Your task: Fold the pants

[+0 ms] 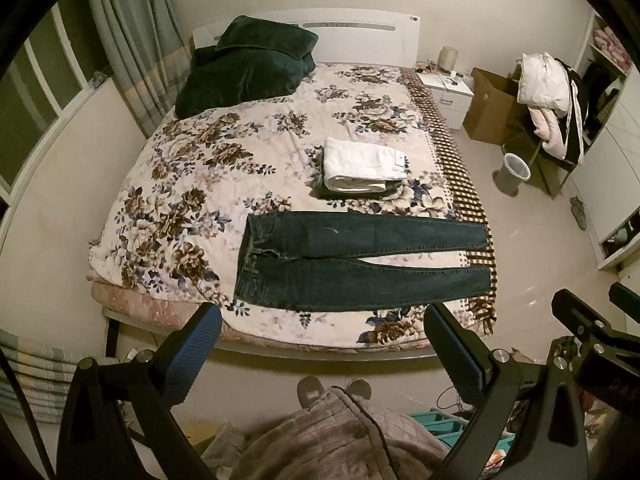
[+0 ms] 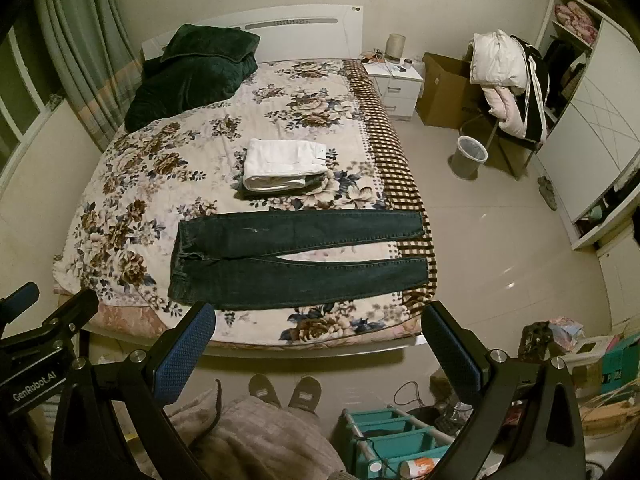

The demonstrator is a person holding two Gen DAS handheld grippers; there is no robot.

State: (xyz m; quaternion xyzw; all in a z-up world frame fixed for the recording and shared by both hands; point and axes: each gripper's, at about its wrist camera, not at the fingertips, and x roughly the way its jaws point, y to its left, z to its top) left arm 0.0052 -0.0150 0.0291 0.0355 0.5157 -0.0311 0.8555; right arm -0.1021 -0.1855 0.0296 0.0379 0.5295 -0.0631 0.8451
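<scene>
1. Across the room's middle stands the bed (image 1: 168, 184), covered by a floral blanket (image 2: 132, 184) with a checked border along its right side.
2. Near the foot edge lie the dark jeans (image 1: 344, 264), spread flat, waistband to the left, both legs running right with a narrow gap between them; the cuffs reach the checked border.
3. Just beyond them sits a stack of folded pants (image 2: 282, 166), a white pair on top, near the jeans but apart from them.
4. The left gripper (image 1: 324, 344) and right gripper (image 2: 320, 344) hover off the bed's foot edge, well clear of the denim, jaws spread wide and holding nothing.
5. Risks, as I judge them: pinching only the top layer of a leg would leave the fold skewed; grabbing blanket along with denim would drag the cover; a careless sweep could topple the stack.
</scene>
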